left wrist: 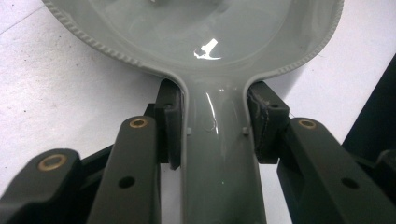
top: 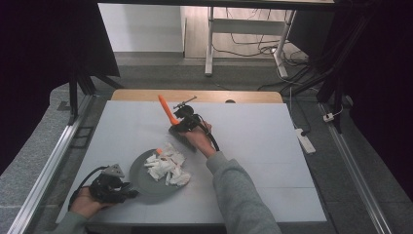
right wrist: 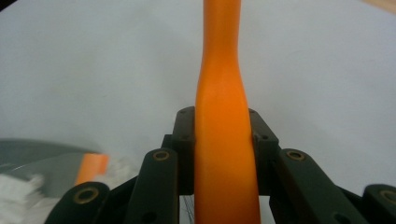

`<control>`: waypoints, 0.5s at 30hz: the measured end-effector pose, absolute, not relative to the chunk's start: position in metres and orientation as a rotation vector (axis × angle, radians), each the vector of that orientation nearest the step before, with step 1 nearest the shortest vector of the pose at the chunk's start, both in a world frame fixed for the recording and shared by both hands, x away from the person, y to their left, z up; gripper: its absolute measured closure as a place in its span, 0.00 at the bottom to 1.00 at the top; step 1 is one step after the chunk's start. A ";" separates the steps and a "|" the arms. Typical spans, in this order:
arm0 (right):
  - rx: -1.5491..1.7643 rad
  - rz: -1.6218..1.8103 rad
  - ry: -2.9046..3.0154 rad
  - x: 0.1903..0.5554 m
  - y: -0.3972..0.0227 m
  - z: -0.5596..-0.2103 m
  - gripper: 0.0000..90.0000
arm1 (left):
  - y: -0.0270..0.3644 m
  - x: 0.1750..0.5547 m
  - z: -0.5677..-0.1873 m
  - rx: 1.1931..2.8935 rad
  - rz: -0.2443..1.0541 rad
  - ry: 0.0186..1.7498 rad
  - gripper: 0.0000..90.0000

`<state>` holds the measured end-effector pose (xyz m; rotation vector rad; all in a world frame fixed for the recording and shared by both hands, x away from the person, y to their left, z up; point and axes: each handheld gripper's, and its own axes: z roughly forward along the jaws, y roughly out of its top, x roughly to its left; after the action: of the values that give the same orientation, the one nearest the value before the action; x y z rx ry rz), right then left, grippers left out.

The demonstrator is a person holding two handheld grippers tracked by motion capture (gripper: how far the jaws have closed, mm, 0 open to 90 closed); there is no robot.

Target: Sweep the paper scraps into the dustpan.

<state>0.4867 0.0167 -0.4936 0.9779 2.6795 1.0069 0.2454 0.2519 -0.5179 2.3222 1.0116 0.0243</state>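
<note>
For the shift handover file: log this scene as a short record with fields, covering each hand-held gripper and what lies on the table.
Left hand-held gripper: shut on the grey pan's handle, at the near left of the table
Right hand-held gripper: shut on the orange tool, beyond the pan
Grey pan: flat on the table, handle toward the left gripper
White crumpled pieces: heaped in the pan, spilling past its right rim
Small orange piece: at the far edge of the heap
Table: light grey top
</note>
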 end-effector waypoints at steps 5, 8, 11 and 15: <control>0.901 0.988 2.752 0.469 0.021 -0.493 0.78 | 0.252 0.246 -0.519 2.324 0.023 1.014 0.69; 0.870 1.007 2.775 0.458 0.019 -0.493 0.78 | 0.252 0.246 -0.519 2.325 0.023 1.014 0.69; 0.841 1.021 2.794 0.447 0.017 -0.493 0.78 | 0.251 0.247 -0.519 2.325 0.024 1.016 0.69; 0.794 1.039 2.813 0.433 0.016 -0.493 0.78 | 0.251 0.247 -0.519 2.322 0.023 1.021 0.69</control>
<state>0.4330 0.0159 -0.4930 0.7936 2.8135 1.0387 0.2468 0.2510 -0.5189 2.3224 1.0211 0.0229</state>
